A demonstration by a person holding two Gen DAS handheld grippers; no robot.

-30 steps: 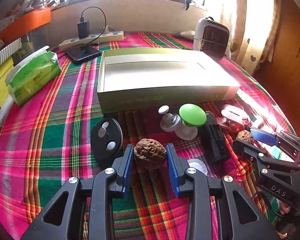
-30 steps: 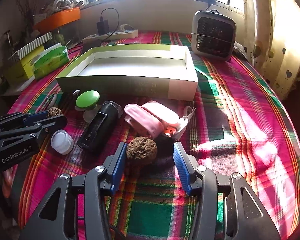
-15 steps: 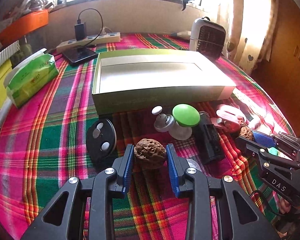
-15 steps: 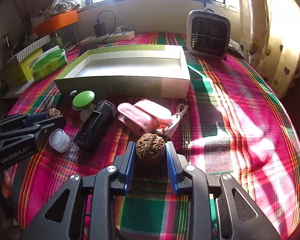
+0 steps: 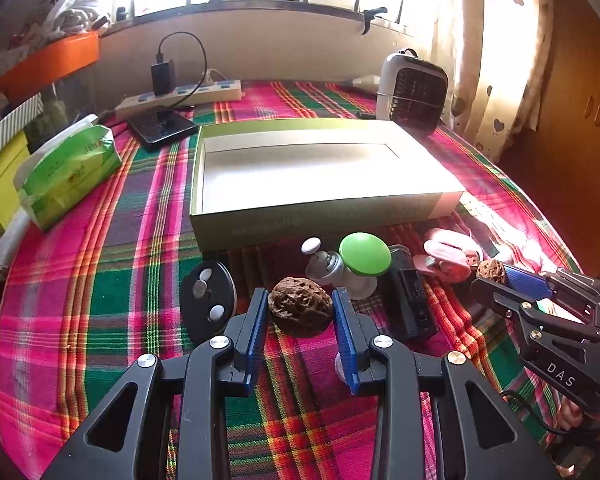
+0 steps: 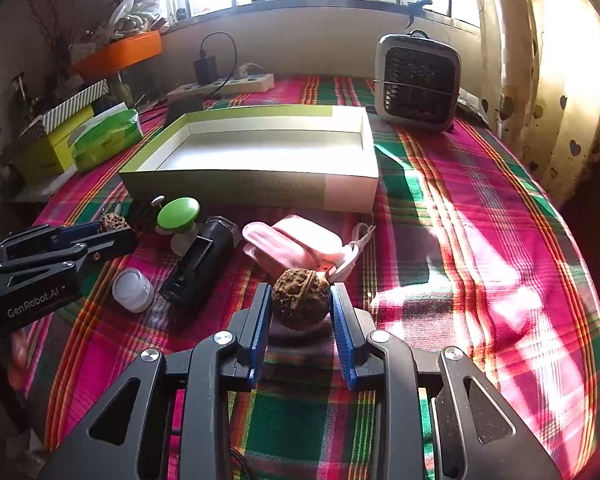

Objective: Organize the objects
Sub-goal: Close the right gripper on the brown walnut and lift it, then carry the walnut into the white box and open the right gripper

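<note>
Plaid cloth (image 6: 460, 208) in pink, green, red covers tabletop. Left gripper (image 5: 300, 312) jaws clenched on walnut (image 5: 300, 306), blue pads pressing both sides. Right gripper (image 6: 302, 304) jaws just closed onto second walnut (image 6: 300, 298), now gripping it, near pink case (image 6: 296, 242). Open green-and-white box (image 6: 260, 184) lies beyond, apart from both walnuts. Green-capped item (image 5: 364, 254), black device (image 5: 410, 300), black disc (image 5: 208, 302) sit between box and grippers.

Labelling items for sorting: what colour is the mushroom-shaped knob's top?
Bright green; the mushroom-shaped knob shows best in the left wrist view.
</note>
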